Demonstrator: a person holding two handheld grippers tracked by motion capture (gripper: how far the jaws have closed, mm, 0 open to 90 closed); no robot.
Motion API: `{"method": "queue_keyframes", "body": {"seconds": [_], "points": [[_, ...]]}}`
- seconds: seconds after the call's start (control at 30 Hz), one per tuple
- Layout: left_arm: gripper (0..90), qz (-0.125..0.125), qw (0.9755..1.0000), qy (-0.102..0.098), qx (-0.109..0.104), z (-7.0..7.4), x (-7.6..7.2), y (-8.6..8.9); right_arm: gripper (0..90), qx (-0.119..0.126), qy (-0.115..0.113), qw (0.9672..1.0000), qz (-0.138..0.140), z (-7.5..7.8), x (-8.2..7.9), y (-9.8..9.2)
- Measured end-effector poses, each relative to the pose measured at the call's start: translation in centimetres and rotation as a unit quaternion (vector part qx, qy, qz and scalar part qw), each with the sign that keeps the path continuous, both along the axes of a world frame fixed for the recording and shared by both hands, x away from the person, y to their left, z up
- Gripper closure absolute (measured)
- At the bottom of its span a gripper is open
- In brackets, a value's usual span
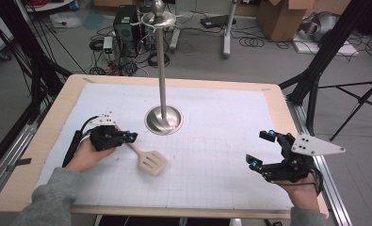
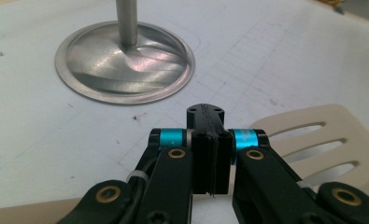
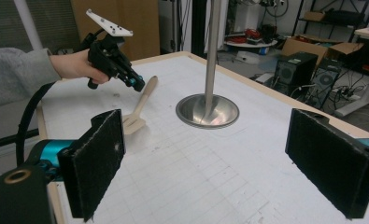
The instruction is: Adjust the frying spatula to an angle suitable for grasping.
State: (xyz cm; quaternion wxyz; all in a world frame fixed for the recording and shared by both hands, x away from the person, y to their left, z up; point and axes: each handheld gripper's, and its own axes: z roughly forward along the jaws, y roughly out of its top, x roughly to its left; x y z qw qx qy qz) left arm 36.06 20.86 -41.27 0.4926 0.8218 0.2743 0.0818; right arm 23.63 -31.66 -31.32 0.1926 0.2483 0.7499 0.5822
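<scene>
Both claws hover low: left claw (image 1: 131, 137), jaws closed, touches the spatula (image 1: 148, 160) handle without clearly holding it; right claw (image 1: 261, 149) waits open. Next, the spatula needs a proper grip before hanging on the stand (image 1: 162, 66).

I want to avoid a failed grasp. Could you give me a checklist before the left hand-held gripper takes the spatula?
1. Left hand-held gripper open for the grasp: not ok, jaws shut with nothing between them.
2. Spatula lying free on the table: ok.
3. Spatula handle between the jaws: not ok, it lies beside them.
4. Stand upright and apart from the spatula: ok.
5. Right hand-held gripper open and well away: ok.
</scene>
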Motion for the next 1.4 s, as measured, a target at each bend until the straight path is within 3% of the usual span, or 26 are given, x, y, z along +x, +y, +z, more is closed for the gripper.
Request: {"method": "queue_keyframes", "body": {"seconds": [0.53,0.73,1.13,1.23,1.4], "points": [[89.2,-0.016,0.9994,0.021,0.023,-1.6,0.7,-1.1,11.1,-0.003,0.002,1.0,-0.005,-0.1,-0.5,-0.2],[89.3,-0.014,0.9992,0.028,0.027,-1.9,0.9,-1.1,11.1,-0.004,0.008,1.0,-0.001,-0.2,-0.4,-0.1],[89.3,-0.014,0.9975,0.043,0.054,-2.7,1.2,-1.4,11.2,-0.005,0.005,1.0,-0.001,-0.1,-0.4,-0.1],[89.3,-0.019,0.9969,0.041,0.064,-3.2,1.2,-1.8,11.2,-0.009,0.008,0.9999,-0.003,-0.2,-0.4,-0.2],[89.5,-0.023,0.997,0.04,0.062,-3.3,1.3,-1.8,11.2,-0.011,0.011,0.9999,-0.004,-0.4,-0.5,-0.2]]}}
